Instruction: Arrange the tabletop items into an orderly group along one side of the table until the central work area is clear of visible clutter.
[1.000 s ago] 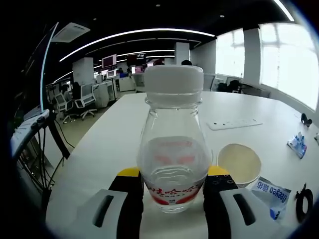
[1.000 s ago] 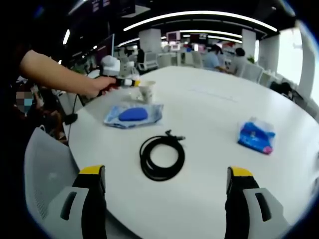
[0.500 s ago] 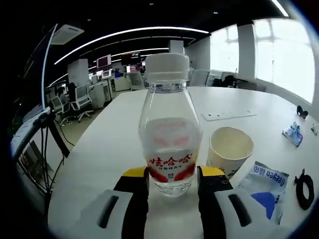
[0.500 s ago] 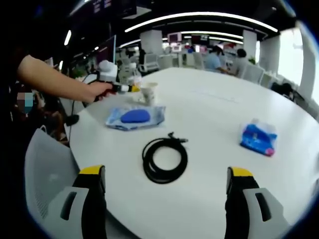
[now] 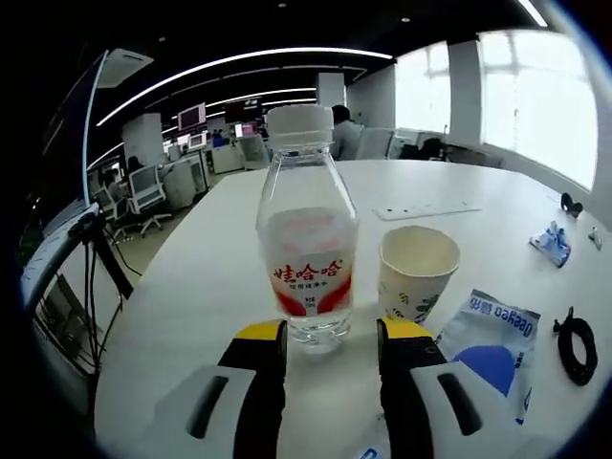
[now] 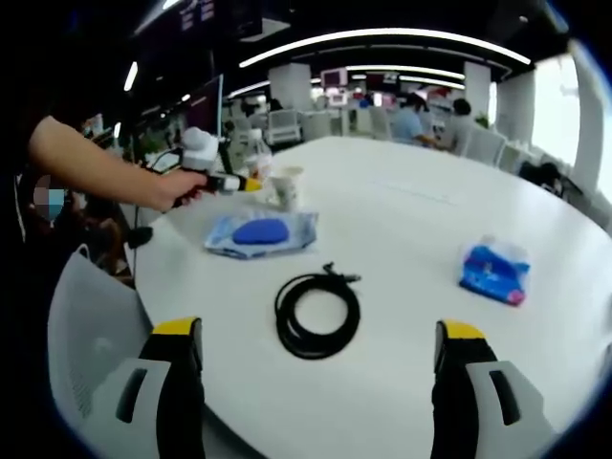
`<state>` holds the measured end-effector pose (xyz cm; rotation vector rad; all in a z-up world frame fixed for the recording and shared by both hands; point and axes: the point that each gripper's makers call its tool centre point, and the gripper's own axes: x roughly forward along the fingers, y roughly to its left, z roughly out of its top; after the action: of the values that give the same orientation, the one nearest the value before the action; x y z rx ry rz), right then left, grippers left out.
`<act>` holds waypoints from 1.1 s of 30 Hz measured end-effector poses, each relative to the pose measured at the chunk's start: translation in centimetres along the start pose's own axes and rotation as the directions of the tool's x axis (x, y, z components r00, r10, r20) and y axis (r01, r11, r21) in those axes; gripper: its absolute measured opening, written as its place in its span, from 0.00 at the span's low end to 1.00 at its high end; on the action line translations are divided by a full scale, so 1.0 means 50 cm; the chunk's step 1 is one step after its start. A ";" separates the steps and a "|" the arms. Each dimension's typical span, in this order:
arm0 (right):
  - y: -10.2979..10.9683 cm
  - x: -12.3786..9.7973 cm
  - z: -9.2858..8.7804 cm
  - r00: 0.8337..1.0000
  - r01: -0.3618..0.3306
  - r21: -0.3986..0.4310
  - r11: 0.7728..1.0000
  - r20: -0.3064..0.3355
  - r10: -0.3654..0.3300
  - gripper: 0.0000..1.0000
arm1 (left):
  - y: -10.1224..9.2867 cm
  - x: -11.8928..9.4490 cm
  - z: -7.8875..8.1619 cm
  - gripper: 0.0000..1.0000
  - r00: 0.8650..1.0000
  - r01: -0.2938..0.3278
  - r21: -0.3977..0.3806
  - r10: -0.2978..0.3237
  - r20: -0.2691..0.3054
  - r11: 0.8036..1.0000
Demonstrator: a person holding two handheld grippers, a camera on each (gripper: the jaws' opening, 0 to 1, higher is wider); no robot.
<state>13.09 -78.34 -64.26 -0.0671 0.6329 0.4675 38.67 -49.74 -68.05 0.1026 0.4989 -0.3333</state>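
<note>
1. Two grippers, taken left first: the left gripper (image 5: 319, 332) has the clear plastic bottle (image 5: 306, 249) directly ahead, upright on the white table (image 5: 210, 277), its long axis vertical and its base between the two yellow-tipped jaws.
2. Whether those jaws pinch the bottle's base or stand just off it I cannot tell; the gap looks about as wide as the base.
3. Just right of the bottle stands a paper cup (image 5: 417, 273), open end up and near it, though I cannot tell if they touch. Further right of the bottle lie a flat blue-and-white packet (image 5: 488, 346), then a coiled black cable (image 5: 575, 334).
4. The right gripper (image 6: 320, 359) is spread wide, holding and touching nothing. The coiled black cable (image 6: 318, 308) lies flat straight ahead of it, between the jaws' lines, so this hand is the nearer one for it.
5. Seen from there, the packet (image 6: 261, 231) lies beyond the cable to the left, and a small blue pouch (image 6: 494, 270) lies well apart to the cable's right.
</note>
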 end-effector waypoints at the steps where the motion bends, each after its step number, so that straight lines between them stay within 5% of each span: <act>1: 0.001 0.000 0.001 1.000 -0.001 -0.001 1.000 0.001 0.001 0.99 | -0.006 -0.004 -0.001 0.36 1.000 0.011 0.015 -0.011 -0.002 1.000; 17: 0.008 -0.018 0.031 0.998 0.020 -0.012 1.000 0.053 -0.019 0.99 | -0.062 -0.055 -0.015 0.33 0.995 0.102 0.072 -0.101 -0.013 0.992; 33: 0.038 0.009 0.066 0.995 0.009 -0.011 1.000 0.104 -0.008 0.97 | -0.068 -0.089 -0.051 0.36 0.987 0.161 0.069 -0.158 -0.041 0.985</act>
<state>14.40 -75.79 -61.73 -0.0555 0.5276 0.4630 32.70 -51.22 -68.18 0.1388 0.5320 -0.5072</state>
